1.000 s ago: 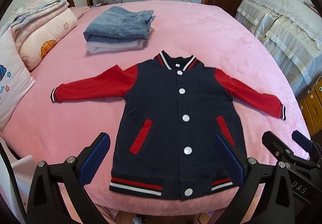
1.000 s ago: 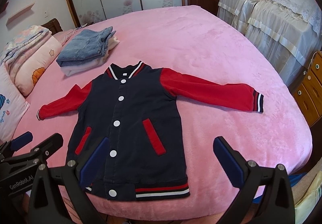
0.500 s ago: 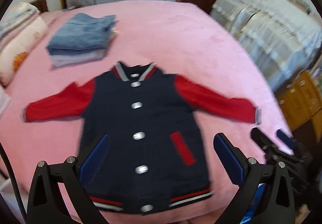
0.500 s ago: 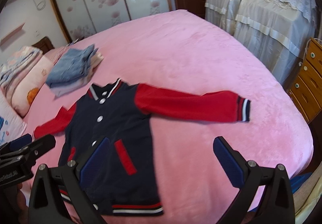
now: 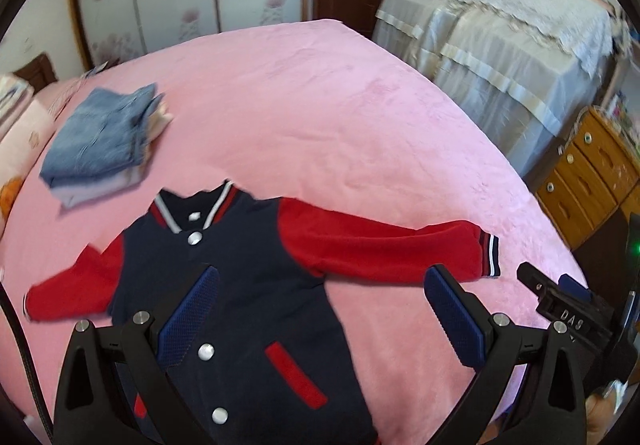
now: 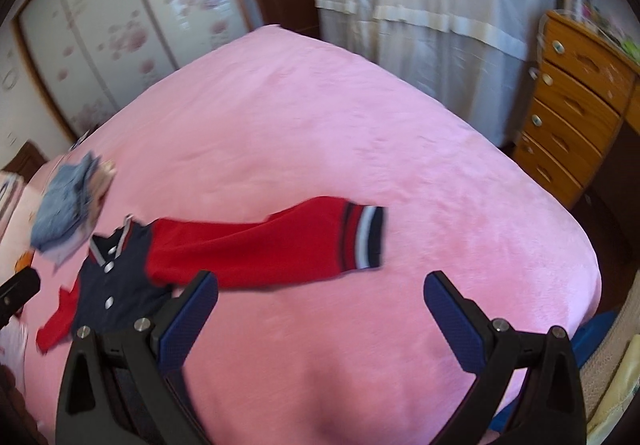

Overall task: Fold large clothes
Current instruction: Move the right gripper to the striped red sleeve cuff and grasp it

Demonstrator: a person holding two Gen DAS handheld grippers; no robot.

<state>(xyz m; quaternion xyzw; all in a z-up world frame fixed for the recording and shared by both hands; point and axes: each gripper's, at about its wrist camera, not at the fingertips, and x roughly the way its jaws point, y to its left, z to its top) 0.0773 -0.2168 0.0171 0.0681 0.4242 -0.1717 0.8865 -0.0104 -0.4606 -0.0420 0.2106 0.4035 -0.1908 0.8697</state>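
A navy varsity jacket [image 5: 240, 285] with red sleeves and white snaps lies flat, front up, on the pink bed [image 5: 320, 105]. Its right sleeve [image 5: 380, 245] stretches out to a striped cuff [image 5: 490, 255]. My left gripper [image 5: 320, 305] is open and empty, above the jacket's right side. My right gripper [image 6: 320, 309] is open and empty, just in front of the right sleeve [image 6: 260, 249] and its cuff [image 6: 362, 237]. The jacket body [image 6: 120, 277] lies at the left of the right wrist view. The right gripper also shows in the left wrist view [image 5: 560, 305].
A folded stack of denim clothes [image 5: 100, 141] lies on the bed behind the jacket's collar. A wooden chest of drawers [image 6: 576, 97] and furniture under a white cover [image 5: 500, 37] stand right of the bed. Pillows [image 5: 16, 133] lie at the far left.
Both grippers have swung to the right and moved closer to the bed; the jacket's right sleeve now sits near the middle of both views. The jacket itself has not moved.
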